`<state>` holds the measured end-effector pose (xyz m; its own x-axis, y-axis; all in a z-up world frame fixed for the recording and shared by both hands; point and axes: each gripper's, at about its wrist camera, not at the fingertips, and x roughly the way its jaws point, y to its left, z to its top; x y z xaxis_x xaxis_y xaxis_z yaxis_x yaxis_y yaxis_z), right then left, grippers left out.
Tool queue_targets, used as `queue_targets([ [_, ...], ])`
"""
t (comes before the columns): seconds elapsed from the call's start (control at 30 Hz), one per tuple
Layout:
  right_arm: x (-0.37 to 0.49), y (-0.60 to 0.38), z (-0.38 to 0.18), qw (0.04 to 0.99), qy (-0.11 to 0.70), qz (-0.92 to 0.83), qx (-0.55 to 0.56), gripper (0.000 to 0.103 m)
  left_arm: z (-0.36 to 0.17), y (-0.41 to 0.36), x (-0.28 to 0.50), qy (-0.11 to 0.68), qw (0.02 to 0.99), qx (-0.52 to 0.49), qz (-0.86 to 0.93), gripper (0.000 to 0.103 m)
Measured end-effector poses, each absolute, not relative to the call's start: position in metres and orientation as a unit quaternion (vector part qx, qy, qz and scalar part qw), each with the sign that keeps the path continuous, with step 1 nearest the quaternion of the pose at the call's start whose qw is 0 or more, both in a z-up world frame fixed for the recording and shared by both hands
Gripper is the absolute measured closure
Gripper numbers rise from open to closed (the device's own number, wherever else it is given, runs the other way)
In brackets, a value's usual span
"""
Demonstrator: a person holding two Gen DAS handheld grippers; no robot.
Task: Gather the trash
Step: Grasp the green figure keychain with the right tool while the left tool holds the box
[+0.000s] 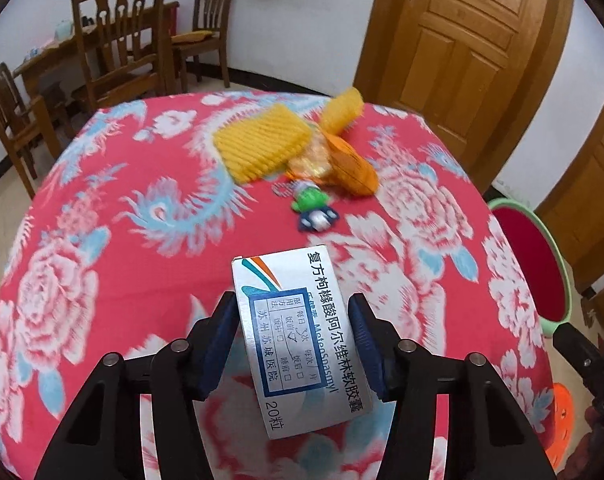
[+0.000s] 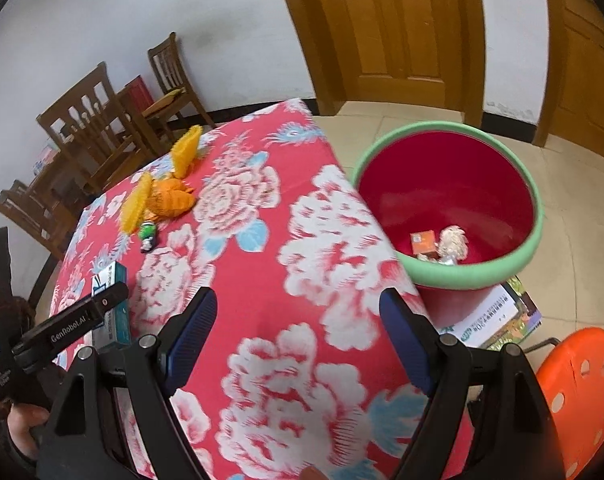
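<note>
A white medicine box [image 1: 297, 344] is clamped between the blue pads of the left gripper [image 1: 295, 344] above the near edge of the floral tablecloth [image 1: 113, 216]. The right gripper [image 2: 295, 344] is held with its fingers spread wide and nothing between them, over the table's right edge. Beside that edge, on the floor, the green-rimmed red bin [image 2: 446, 200] is seen with scraps inside, while yellow foam nets [image 1: 261, 142] lie toward the far edge.

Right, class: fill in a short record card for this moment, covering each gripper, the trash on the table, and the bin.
left gripper: fingers closed on the medicine box
right gripper: open, holding nothing, over the red floral tablecloth
trash on table: yellow foam nets, orange wrapper, small green toy
bin: red with green rim, on the floor beside the table, a few items inside
</note>
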<state>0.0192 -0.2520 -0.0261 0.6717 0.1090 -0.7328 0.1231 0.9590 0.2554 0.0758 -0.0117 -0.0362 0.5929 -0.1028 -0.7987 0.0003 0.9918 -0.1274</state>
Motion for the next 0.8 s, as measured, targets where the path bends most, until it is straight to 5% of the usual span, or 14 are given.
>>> queue_targets([
  [0.8,0.101,-0.129,-0.028,0.903,0.416,0.083,0.071,0.02,-0.032,0.088,0.119,0.413,0.906,-0.075,0.054,0.045],
])
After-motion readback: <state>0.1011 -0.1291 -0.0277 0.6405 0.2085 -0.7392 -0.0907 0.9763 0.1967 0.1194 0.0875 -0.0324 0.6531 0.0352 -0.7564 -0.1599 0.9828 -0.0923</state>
